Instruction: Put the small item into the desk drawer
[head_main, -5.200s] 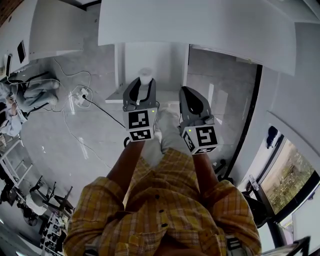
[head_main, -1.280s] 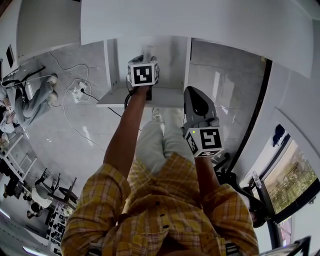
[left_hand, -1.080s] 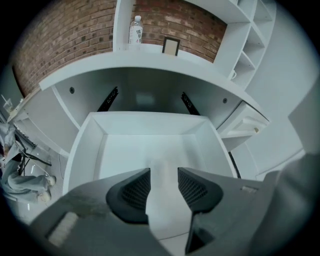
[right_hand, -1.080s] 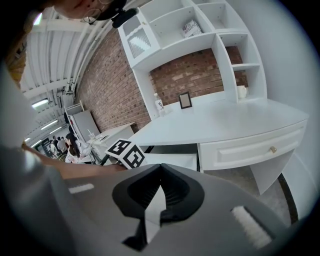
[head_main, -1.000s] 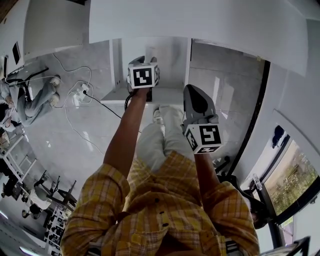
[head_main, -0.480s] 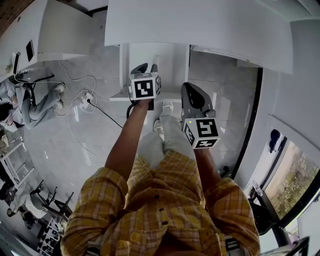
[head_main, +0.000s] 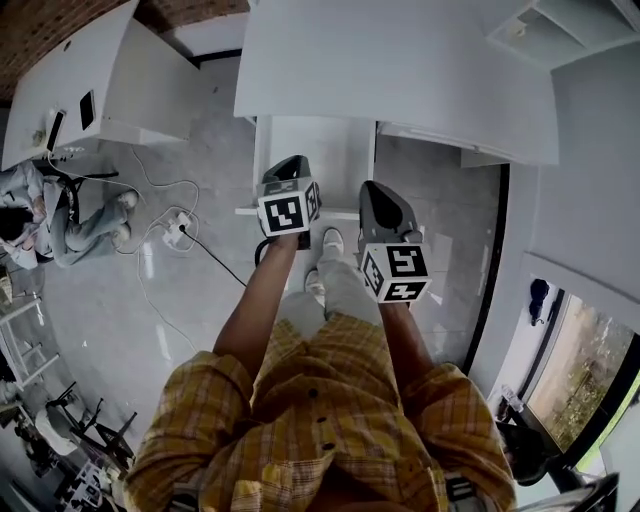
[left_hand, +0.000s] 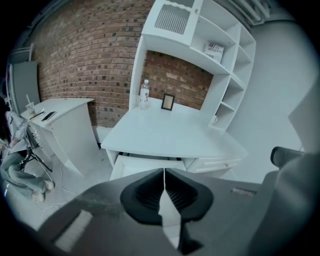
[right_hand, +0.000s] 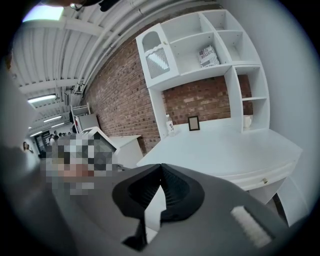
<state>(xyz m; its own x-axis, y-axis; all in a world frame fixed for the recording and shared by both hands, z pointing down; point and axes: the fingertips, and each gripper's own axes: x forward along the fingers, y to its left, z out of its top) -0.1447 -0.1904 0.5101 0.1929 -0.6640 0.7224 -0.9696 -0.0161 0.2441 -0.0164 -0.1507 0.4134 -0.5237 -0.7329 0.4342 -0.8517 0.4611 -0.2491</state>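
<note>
Below the front edge of a smooth white desk (head_main: 400, 80), a shallow rectangular drawer (head_main: 335, 150) stands pulled out, its pale inside bare where it shows. A person in a yellow plaid shirt (head_main: 330, 420) holds two dark grey grippers over it. The left gripper (left_hand: 164, 171) hangs above the drawer's front left part. Its ribbed black pads are closing tip to tip with nothing between them, and its cube (head_main: 283, 213) of black-and-white square markers faces up. The right gripper (right_hand: 160, 166) is held just beside it, near the drawer's front right corner, its ribbed jaws likewise pressed together at the tips and empty. The small item cannot be made out in any view; the left gripper's body covers part of the drawer. At the desk's back edge, toward the left corner, stands a clear plastic bottle (left_hand: 144, 94) with a small dark-rimmed picture frame (left_hand: 168, 102) just beside it, both upright. Above them rises a white hutch (left_hand: 225, 70) of open square shelves against a rough red brick wall (left_hand: 85, 60). On the glossy grey tiled floor (head_main: 160, 330) left of the desk lies a white power strip (head_main: 172, 222) with thin cables curling from it.
</note>
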